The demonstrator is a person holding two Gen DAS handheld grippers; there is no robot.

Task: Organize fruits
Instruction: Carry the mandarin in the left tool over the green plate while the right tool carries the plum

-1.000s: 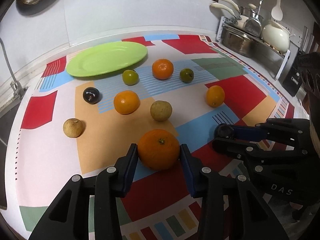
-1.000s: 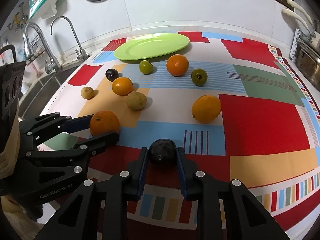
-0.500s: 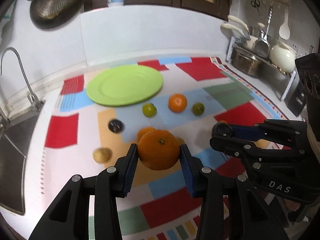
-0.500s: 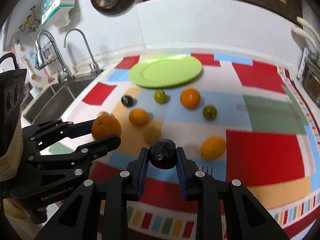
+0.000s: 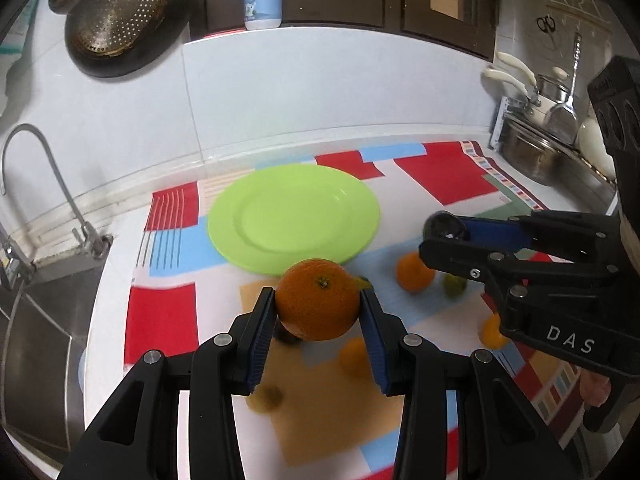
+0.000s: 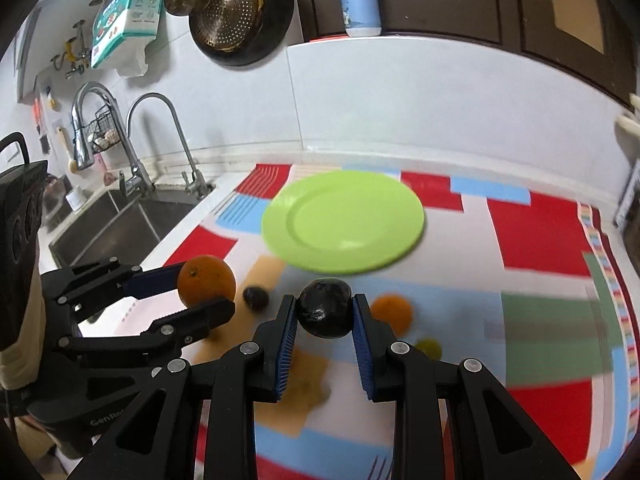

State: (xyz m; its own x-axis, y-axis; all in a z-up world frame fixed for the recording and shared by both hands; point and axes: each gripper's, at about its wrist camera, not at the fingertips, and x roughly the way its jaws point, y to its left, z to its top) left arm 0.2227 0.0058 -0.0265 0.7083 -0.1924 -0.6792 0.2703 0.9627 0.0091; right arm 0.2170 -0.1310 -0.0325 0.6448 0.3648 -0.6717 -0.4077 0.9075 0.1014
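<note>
Ahead of both: plate (image 5: 294, 216). Left hand-held gripper (image 5: 318, 312) clamped orange (image 5: 318, 304); right hand-held gripper (image 6: 325, 314) clamped dark fruit (image 6: 325, 308).

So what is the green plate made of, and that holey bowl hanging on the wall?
The green plate looks like smooth, glossy plastic or melamine: even bright colour with soft shine, though glazed ceramic is possible. The holey bowl looks like metal, a brassy, shiny colander, with rows of tiny punched holes.
</note>
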